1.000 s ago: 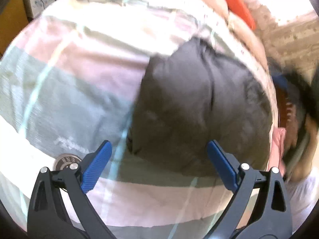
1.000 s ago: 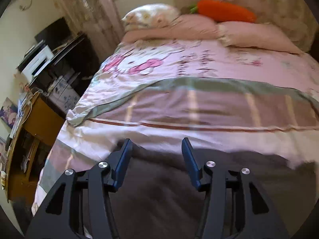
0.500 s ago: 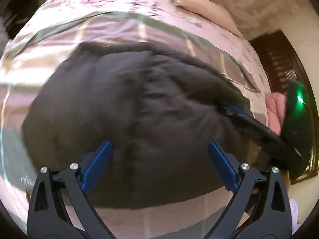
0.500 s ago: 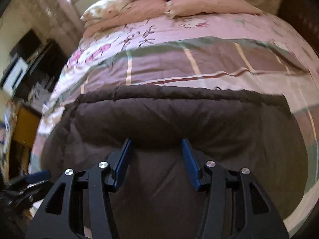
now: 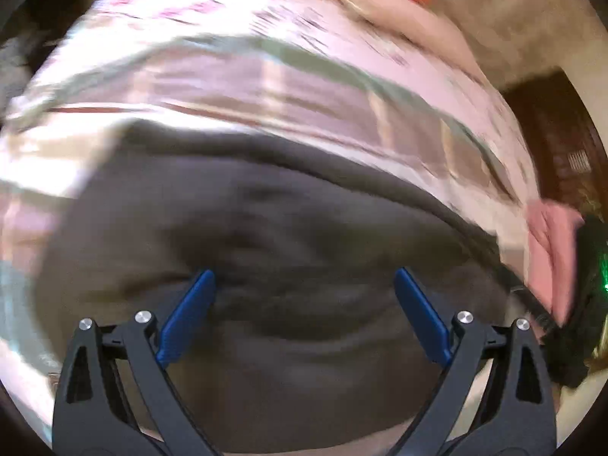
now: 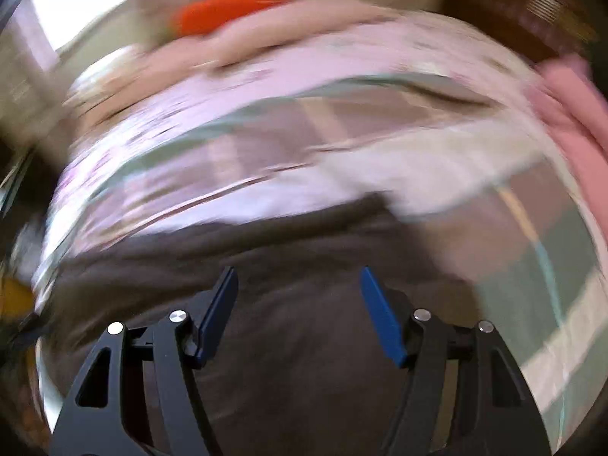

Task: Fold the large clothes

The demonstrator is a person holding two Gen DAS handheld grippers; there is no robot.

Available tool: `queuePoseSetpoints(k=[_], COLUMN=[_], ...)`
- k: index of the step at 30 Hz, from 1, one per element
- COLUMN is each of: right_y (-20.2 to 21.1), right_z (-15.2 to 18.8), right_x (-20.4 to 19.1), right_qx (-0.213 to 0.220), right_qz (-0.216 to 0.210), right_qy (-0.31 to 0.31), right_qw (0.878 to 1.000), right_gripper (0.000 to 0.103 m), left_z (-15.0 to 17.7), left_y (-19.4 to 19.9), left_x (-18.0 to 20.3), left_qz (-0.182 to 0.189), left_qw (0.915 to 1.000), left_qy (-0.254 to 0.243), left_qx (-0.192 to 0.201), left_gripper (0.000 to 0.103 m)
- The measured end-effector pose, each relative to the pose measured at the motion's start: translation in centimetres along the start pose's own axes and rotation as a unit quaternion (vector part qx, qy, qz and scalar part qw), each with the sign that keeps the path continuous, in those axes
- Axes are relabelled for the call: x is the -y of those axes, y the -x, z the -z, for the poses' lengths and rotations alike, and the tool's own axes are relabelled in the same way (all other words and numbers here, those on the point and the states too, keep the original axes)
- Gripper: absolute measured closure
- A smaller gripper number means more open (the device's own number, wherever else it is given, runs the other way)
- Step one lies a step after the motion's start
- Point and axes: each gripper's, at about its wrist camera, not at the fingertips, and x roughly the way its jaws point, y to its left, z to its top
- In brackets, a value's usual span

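Note:
A large dark grey-brown padded garment (image 5: 296, 235) lies spread on the striped pink bedcover (image 5: 235, 83). My left gripper (image 5: 304, 277) is open and empty, hovering over the garment's middle. In the right wrist view the same garment (image 6: 296, 342) fills the lower half, its far edge against the bedcover (image 6: 288, 129). My right gripper (image 6: 298, 273) is open and empty above the garment. Both views are blurred by motion.
An orange carrot-shaped cushion (image 6: 228, 7) and pink pillows (image 6: 273, 34) lie at the head of the bed. A pink cloth (image 5: 551, 250) lies at the bed's right side, also in the right wrist view (image 6: 573, 114). Dark wooden furniture (image 5: 558, 144) stands to the right.
Both cameras have swung: the left gripper has moved from beside the garment to over its middle, and the right view has turned rightward. Both grippers stay open.

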Motion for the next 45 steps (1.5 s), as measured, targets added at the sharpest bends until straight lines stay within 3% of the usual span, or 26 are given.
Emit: queuePoseSetpoints(k=[2,3,5,6,7,8,9,10,12,16,18,19,21,24,26,27,29,30,32,34,35,38,42,45], right_y=[-0.9,-1.8,-2.8,-3.0,-3.3,-3.3,-3.2,-2.6,0.2,4.6,4.1,2.7,0.7,0.3,1.9,3.0,4.1,3.6,1.1,-0.2,0.6,5.0,10.8,15.7], right_z=[1.2,2.0,2.5,2.6,2.7,2.9,3.1,3.1,3.1,5.3,7.7,9.0,10.6,10.7,10.2,10.0,10.0,10.3,11.1,11.5,11.4,11.6,10.9,10.7], right_x=[-2.3,-2.8,-0.7,1.7,5.4,7.9,10.2,12.5,13.8,6.7,2.8,0.9,0.7,6.2,7.4,7.1,4.0,2.1,0.0,1.2,1.7,-0.4,-4.0,-7.3], right_qx=[-0.025,-0.041,-0.050,-0.051,-0.056,-0.059,-0.060,-0.063,-0.035,0.021,-0.006,-0.043,-0.073,-0.094,-0.073,-0.054,-0.031,-0.044,-0.091,-0.133,-0.137,-0.092,-0.065,-0.041], right_qz=[-0.022,-0.013,0.019,0.030,0.057,0.091,0.122,0.160,0.154,0.040,-0.019,-0.035,0.015,0.051,0.074,0.065,0.010,-0.007,0.022,0.037,0.030,0.027,0.020,0.031], right_qy=[0.040,0.065,0.068,0.048,0.012,-0.010,-0.029,-0.047,-0.080,-0.021,0.017,0.050,0.089,0.000,-0.023,-0.021,0.007,0.032,0.072,0.034,0.000,0.025,0.047,0.080], right_qw=[0.999,0.997,0.996,0.997,0.997,0.994,0.990,0.984,0.984,0.999,1.000,0.997,0.993,0.994,0.994,0.996,0.999,0.999,0.993,0.990,0.990,0.995,0.997,0.995], right_gripper=[0.035,0.035,0.035,0.034,0.034,0.034,0.034,0.034,0.034,0.034,0.035,0.035,0.035,0.035,0.035,0.034,0.034,0.034,0.034,0.034,0.034,0.030,0.023,0.016], left_z=[0.1,0.0,-0.7,-1.1,-1.5,-1.8,-2.0,-2.0,-1.1,3.7,6.0,6.5,6.6,6.4,6.5,6.6,7.1,7.3,7.6,8.1,8.5,9.7,11.3,13.0], left_y=[-2.2,-3.0,-3.0,-2.5,-1.5,-0.5,0.5,2.3,4.5,4.8,2.4,1.4,1.2,4.0,5.6,5.9,5.0,3.6,1.3,2.8,4.9,8.5,11.9,15.5], left_x=[1.5,0.6,-3.0,-4.8,-7.0,-8.5,-10.0,-11.9,-12.1,-6.5,-5.2,-5.9,-9.4,-15.0,-15.0,-14.3,-12.1,-11.3,-11.8,-12.4,-11.8,-7.9,-2.8,1.2], left_qz=[-0.063,-0.073,-0.039,-0.049,-0.119,-0.164,-0.177,-0.146,-0.115,-0.101,-0.107,-0.124,-0.134,-0.133,-0.121,-0.113,-0.108,-0.130,-0.161,-0.119,-0.093,-0.110,-0.077,-0.079], left_qw=[0.9970,0.9964,0.9990,0.9985,0.9925,0.9857,0.9826,0.9848,0.9866,0.9938,0.9940,0.9922,0.9901,0.9825,0.9839,0.9861,0.9902,0.9890,0.9827,0.9858,0.9898,0.9928,0.9966,0.9935], left_qy=[-0.043,-0.041,0.001,0.018,0.027,0.036,0.055,0.090,0.107,0.017,-0.017,-0.013,0.042,0.131,0.130,0.120,0.086,0.070,0.078,0.114,0.108,0.034,-0.024,-0.076], left_qx=[-0.008,-0.016,-0.021,-0.018,-0.003,0.007,0.015,0.026,0.044,0.045,0.013,-0.003,-0.012,0.004,0.021,0.025,0.018,-0.001,-0.049,-0.034,-0.004,0.031,0.018,0.031], left_gripper=[0.007,0.007,0.014,0.019,0.019,0.020,0.022,0.022,0.020,0.015,0.015,0.014,0.015,0.016,0.016,0.014,0.012,0.012,0.011,0.016,0.014,0.006,0.006,0.006])
